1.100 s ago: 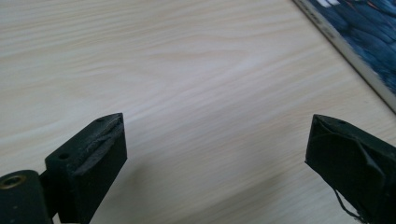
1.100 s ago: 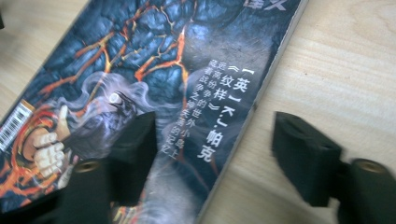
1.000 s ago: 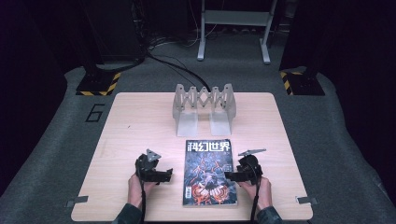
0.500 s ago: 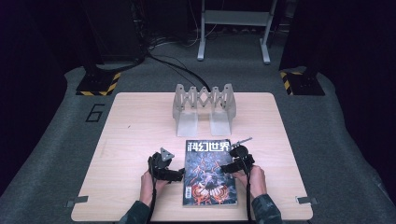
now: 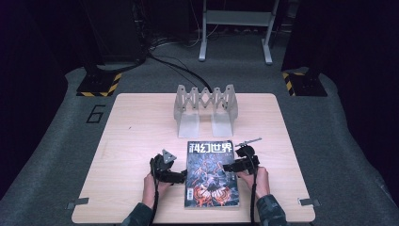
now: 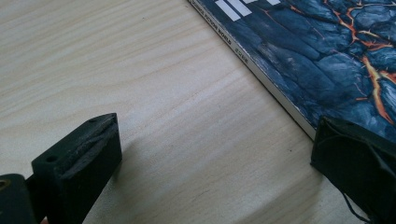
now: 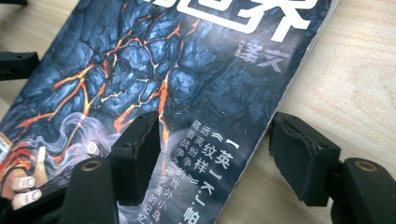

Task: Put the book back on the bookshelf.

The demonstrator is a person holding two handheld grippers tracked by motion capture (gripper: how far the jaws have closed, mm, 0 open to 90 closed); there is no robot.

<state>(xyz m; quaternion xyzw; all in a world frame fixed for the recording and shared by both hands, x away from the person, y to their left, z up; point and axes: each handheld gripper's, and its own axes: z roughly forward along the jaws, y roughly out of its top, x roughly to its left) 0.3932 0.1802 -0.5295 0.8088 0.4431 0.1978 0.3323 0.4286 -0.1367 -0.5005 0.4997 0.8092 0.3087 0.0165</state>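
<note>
I have both grippers down by the near edge of the table [image 5: 122,141], flanking the magazine [image 5: 210,174]; it lies flat near the middle of that edge, its long axis running from near edge to far edge; my left gripper [image 5: 175,176] sits at its spine side, jaws wide apart and gripping nothing, one pad just at the spine [image 6: 275,88]; my right gripper [image 5: 231,166] straddles the opposite long edge, one jaw over the cover, the other on bare wood, having just closed a little yet not pinching; the right looks nearer to a grasp; beyond, toward the far edge, stands the grey rack [image 5: 205,108].
</note>
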